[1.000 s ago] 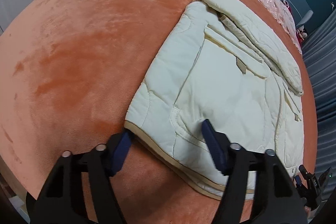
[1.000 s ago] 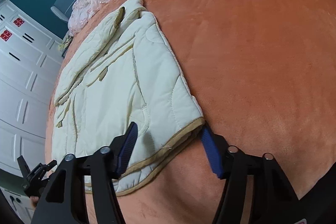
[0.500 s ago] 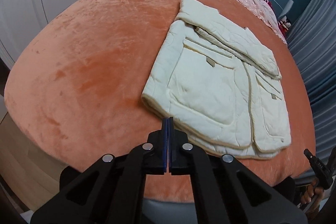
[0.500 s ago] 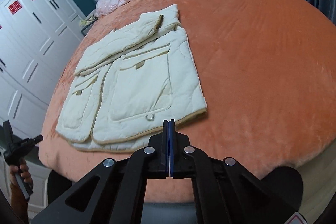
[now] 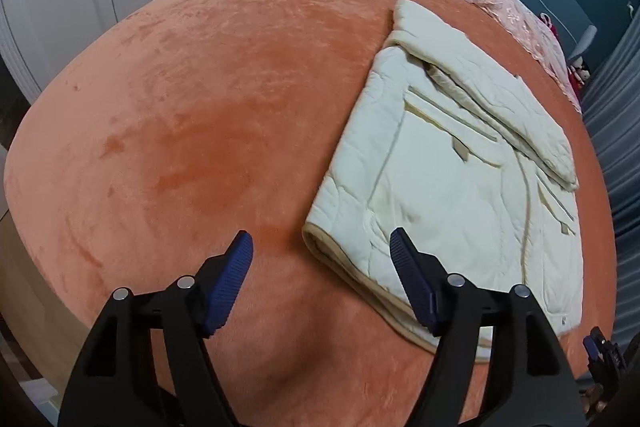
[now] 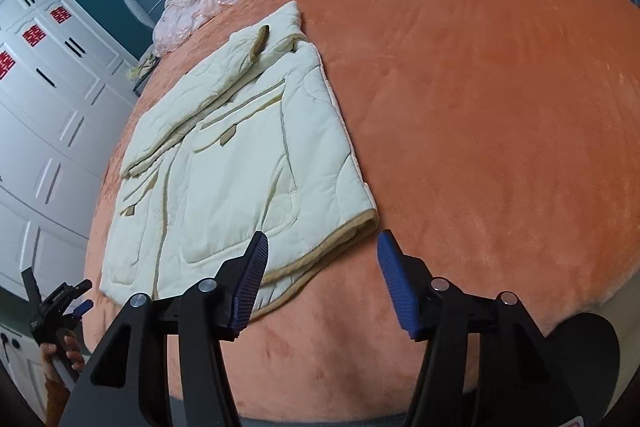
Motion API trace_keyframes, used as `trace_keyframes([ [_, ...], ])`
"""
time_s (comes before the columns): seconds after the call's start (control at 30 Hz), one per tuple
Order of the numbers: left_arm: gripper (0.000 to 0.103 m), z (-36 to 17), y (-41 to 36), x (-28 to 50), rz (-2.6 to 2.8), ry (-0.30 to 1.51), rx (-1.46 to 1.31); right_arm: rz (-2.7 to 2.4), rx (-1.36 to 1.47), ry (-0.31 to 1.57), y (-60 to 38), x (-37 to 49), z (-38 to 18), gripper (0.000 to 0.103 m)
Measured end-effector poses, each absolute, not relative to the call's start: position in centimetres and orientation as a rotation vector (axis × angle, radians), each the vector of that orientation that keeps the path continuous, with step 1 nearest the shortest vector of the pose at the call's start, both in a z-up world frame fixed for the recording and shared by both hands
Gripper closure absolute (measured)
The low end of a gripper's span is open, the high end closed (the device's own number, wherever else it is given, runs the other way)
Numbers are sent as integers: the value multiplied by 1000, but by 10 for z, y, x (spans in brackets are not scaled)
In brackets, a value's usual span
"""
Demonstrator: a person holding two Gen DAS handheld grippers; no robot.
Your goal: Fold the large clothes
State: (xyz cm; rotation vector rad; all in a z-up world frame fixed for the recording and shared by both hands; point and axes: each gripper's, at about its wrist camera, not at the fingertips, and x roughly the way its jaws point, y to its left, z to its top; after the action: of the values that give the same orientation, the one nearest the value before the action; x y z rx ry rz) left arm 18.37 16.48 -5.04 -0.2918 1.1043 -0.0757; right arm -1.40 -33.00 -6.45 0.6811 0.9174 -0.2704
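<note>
We find the cream quilted jacket (image 5: 452,187) lying flat, partly folded, on the orange bedspread (image 5: 200,107), at two o'clock from the left gripper (image 5: 320,251). Its jaws have just been opening and stand spread, nothing between them. The right gripper (image 6: 322,251) has likewise just been opening and is empty; the jacket's hem corner (image 6: 360,223) lies at twelve o'clock, just beyond its fingertips.

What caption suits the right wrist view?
Open right gripper above the tan hem of a cream quilted jacket on an orange bedspread.
</note>
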Motion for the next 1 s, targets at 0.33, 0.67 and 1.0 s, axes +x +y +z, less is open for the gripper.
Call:
trace_keyframes([
  [0.33,70,-84,149,213,-133,1193,-367,-271,761,952,-332,19,-96,86],
  [0.67,99,-36,151,180,-215,1109,-322,-201,645,856,-317,-15,-41,98],
  [1.0,99,-1,193,26,-323,1258,-110,-53,376,1192,-270,-173,-2,98],
])
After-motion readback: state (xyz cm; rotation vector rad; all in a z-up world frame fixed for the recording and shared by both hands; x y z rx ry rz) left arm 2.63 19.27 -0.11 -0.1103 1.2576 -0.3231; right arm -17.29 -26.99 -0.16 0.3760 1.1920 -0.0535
